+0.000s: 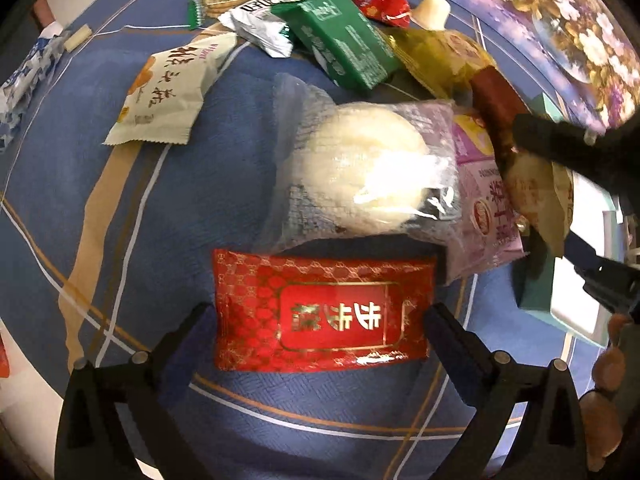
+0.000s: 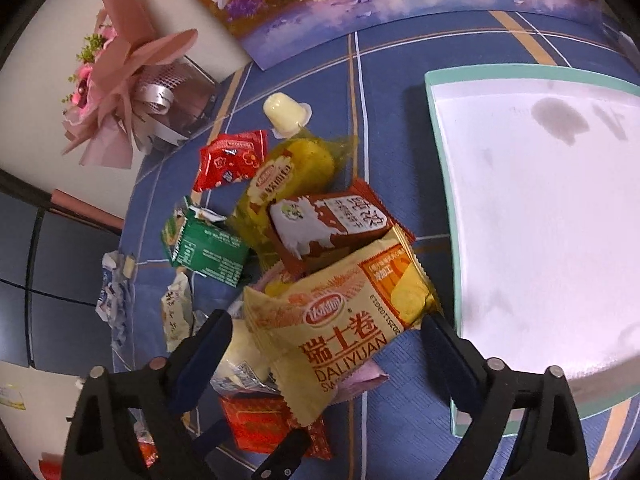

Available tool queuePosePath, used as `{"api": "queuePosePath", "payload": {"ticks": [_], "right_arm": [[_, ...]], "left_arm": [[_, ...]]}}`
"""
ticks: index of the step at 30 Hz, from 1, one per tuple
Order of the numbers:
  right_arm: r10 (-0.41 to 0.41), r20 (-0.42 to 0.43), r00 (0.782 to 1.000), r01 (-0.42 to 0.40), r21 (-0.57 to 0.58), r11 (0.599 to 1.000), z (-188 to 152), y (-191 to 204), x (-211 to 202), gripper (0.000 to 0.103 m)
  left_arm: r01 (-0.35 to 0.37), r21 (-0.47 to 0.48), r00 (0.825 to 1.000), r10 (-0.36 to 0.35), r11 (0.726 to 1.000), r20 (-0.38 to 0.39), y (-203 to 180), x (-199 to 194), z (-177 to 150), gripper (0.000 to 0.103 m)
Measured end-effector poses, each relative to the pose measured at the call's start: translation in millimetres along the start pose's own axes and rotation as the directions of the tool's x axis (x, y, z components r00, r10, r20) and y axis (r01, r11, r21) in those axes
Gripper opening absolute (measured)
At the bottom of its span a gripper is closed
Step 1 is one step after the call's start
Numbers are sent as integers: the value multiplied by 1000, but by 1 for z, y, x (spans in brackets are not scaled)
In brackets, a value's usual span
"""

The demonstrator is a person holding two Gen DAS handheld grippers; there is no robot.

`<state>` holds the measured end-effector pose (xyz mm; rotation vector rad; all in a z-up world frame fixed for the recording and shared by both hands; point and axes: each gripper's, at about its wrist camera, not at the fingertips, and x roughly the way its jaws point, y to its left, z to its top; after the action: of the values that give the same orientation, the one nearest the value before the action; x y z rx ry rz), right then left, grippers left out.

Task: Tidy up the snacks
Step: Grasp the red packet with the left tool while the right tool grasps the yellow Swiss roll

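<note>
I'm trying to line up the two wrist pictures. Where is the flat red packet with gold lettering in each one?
Left wrist: the red packet lies low in the middle, between the open left gripper fingers.
Right wrist: the same packet shows at the bottom, mostly hidden under the yellow packet.
Shared landmark: green box.
</note>
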<state>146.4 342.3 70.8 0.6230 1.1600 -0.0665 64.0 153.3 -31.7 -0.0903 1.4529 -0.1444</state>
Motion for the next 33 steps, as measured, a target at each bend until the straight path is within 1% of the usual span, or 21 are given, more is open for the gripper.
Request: {"api": "queuePosePath", "payload": {"ticks": [2, 4, 6, 7, 10, 12, 14, 17, 19, 22, 24, 27, 29, 30, 31, 32, 33], "right_arm": [[-14, -8, 1000, 14, -5, 1000, -2, -1, 2, 87], [-32, -6, 999, 32, -11, 999, -3, -1, 1, 83], [-31, -6, 1000, 31, -3, 1000, -3, -3, -1, 79], [-32, -6, 999, 32, 0, 999, -4, -4, -1, 78], [-33, -5, 999, 33, 12, 999, -6, -8, -4, 71], [-23, -9, 1000, 23, 23, 999, -8, -10, -5, 64], [0, -19, 1000, 1, 42, 999, -10, -14, -5, 60], [2, -25, 1000, -1, 48, 999, -14, -17, -6, 52], [8, -32, 999, -6, 53, 999, -17, -19, -8, 50], [-7, -40, 999, 8, 44, 999, -23, -21, -11, 50], [-20, -49, 999, 22, 35, 999, -28, -22, -13, 50], [-43, -58, 997, 43, 13, 999, -33, -22, -16, 50], [-45, -60, 997, 45, 8, 999, -35, -23, -17, 50], [-44, -60, 997, 44, 8, 999, -36, -23, -18, 50], [-43, -60, 997, 44, 9, 999, -37, -24, -19, 50], [-47, -59, 997, 48, 7, 999, -38, -25, -20, 50], [-56, -57, 997, 56, 4, 998, -39, -25, -22, 50]], "left_arm": [[-8, -15, 1000, 8, 1000, 9, 10, -6, 3, 103], [-31, -46, 999, 32, 998, 19, 33, -10, 8, 103], [-40, -90, 999, 43, 995, 29, 57, -6, 7, 103], [-47, -108, 998, 50, 993, 33, 65, -9, 8, 103], [-44, -164, 998, 52, 986, 43, 108, -26, 7, 103], [-39, -178, 998, 47, 983, 44, 127, -31, 8, 103], [-32, -175, 998, 40, 984, 45, 141, -34, 8, 103], [-9, -169, 999, 18, 986, 48, 146, -36, -1, 103], [-13, -153, 999, 20, 988, 46, 149, -43, -4, 103], [-49, -121, 997, 57, 991, 59, 158, -56, 4, 103], [-59, -109, 995, 68, 992, 77, 164, -66, 12, 103], [-95, -127, 989, 109, 987, 102, 183, -76, 23, 103], [-115, -144, 986, 130, 983, 101, 184, -74, 40, 103], [-131, -161, 985, 147, 978, 94, 181, -71, 39, 103], [-144, -174, 983, 161, 974, 88, 190, -71, 40, 103], [-155, -186, 982, 173, 970, 82, 190, -57, 31, 103], [-155, -199, 982, 173, 968, 75, 198, -55, 29, 103]]}}
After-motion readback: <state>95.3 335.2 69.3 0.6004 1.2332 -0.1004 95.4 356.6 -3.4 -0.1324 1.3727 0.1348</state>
